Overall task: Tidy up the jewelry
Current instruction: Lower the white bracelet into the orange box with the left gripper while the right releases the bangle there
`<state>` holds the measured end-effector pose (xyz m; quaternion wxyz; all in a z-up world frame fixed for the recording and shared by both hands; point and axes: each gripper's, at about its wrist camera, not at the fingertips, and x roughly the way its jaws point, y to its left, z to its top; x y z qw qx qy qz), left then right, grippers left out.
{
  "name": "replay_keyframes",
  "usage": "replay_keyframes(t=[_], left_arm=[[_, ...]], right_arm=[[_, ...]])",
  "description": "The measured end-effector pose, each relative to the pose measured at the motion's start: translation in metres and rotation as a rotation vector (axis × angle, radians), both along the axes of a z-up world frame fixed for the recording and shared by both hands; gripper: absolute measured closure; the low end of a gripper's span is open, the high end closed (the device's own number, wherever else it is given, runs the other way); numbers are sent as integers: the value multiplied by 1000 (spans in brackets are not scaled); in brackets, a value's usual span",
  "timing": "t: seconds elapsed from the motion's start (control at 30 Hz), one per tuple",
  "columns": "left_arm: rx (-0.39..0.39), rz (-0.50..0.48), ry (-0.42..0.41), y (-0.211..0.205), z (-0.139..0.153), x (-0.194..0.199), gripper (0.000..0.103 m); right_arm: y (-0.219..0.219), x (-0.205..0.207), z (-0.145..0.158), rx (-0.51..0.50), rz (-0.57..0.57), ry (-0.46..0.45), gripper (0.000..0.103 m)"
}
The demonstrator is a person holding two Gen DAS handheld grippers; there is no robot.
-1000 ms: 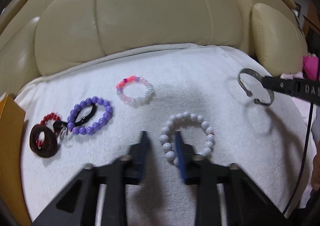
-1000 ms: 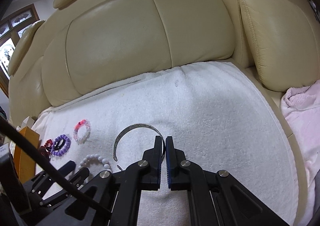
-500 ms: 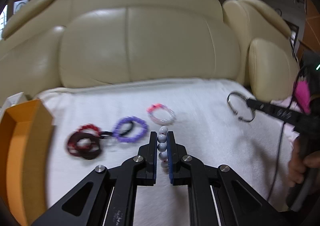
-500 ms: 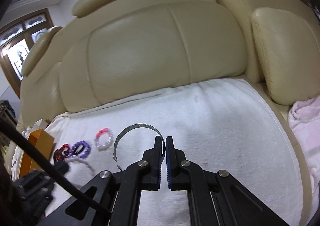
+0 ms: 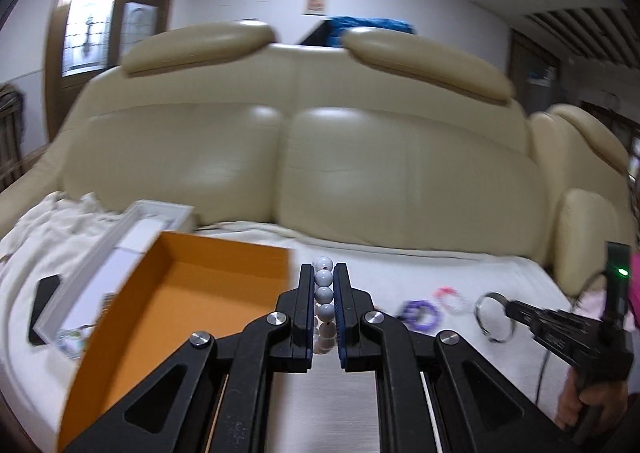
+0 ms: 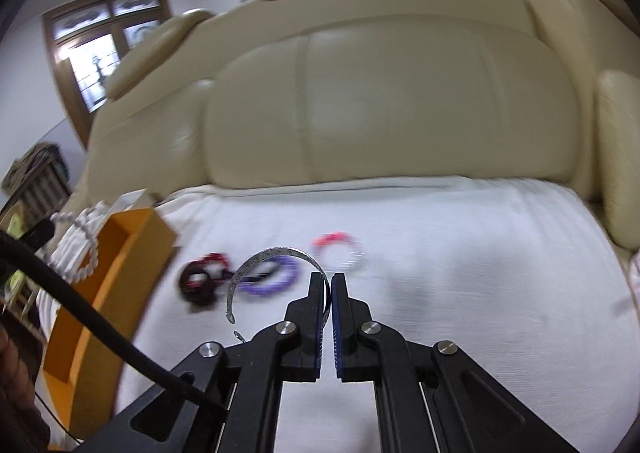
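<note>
My left gripper (image 5: 323, 273) is shut on the white bead bracelet (image 5: 324, 293) and holds it in the air beside the open orange box (image 5: 192, 293). The bracelet also shows hanging over the box (image 6: 100, 285) in the right wrist view (image 6: 86, 249). My right gripper (image 6: 327, 281) is shut on the silver cuff bangle (image 6: 272, 255), held above the white towel (image 6: 460, 253). The bangle also shows in the left wrist view (image 5: 494, 317). A purple bead bracelet (image 6: 276, 281), a pink bead bracelet (image 6: 340, 245) and a dark red-and-black bracelet (image 6: 200, 281) lie on the towel.
The towel covers the seat of a cream leather sofa (image 5: 320, 157). A white box lid (image 5: 120, 241) and a black phone (image 5: 44, 305) lie left of the orange box. A black cable (image 6: 80, 313) crosses the lower left of the right wrist view.
My left gripper closed on the white bead bracelet, lifted it off the towel and swung left to the orange box. My right gripper kept hold of the silver bangle and moved left.
</note>
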<state>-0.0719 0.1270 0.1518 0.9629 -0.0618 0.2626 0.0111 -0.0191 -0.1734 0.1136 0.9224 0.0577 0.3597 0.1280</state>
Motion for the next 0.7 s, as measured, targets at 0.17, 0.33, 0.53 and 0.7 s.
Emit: replay_keyframes(t=[0.17,0.33,0.53,0.7], left_arm=[[-17,98,46,45,-12,3,94],[-87,204,174,81,-45,15,94],[-175,285,297,106,-82,31,94],[-229,336,371,124,-103,33,93]], right_arm=[[70,-4,9,-35,122,-17,99],[149,9,25,-86,245,6,99],[245,42,25,-193,356,82,99],[303,78,4,-257,393,194,98]])
